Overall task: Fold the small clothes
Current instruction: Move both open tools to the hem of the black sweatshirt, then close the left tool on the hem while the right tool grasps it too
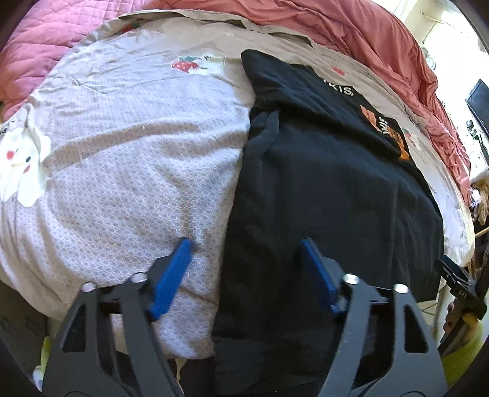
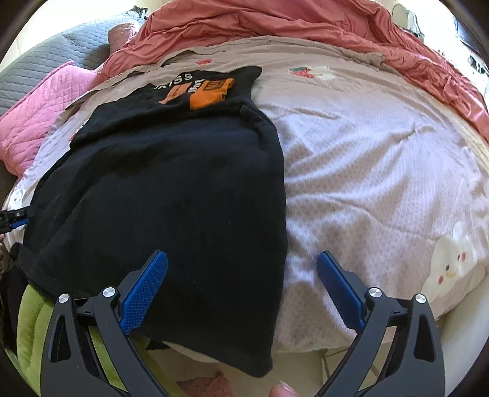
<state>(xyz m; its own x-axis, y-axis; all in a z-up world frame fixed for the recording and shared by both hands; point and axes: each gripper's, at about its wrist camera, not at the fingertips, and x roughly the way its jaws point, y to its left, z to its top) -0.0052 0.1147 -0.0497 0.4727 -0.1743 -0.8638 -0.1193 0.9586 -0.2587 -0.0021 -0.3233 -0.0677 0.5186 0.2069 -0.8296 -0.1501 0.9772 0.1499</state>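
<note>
The black shirt (image 1: 330, 183) lies flat on the pale patterned bedspread (image 1: 128, 158), stretched long from the near edge of the bed, where its hem hangs over, up toward twelve o'clock, where an orange-and-white print (image 2: 201, 91) marks the far end; a second dark layer seems to lie folded over the lower part, though where one piece ends I cannot tell. From the left gripper (image 1: 244, 268) the shirt's left long edge runs up almost between the jaws, cloth filling the side toward three o'clock and bare bedspread toward nine. From the right gripper (image 2: 241, 278) it is the mirror: the shirt's right long edge climbs toward twelve between the jaws, cloth at nine, bedspread at three. So each hand stands over its own near corner of the hem, neither plainly closer than the other, and the lift I would expect is along the shirt's length, near end carried toward the print. Both sets of blue jaws stand parted and released, straddling an edge but pinching nothing yet. Beyond the bedspread a salmon quilt (image 2: 275, 27) is bunched at twelve, with a pink pillow (image 2: 33, 122) at ten in the right view
</note>
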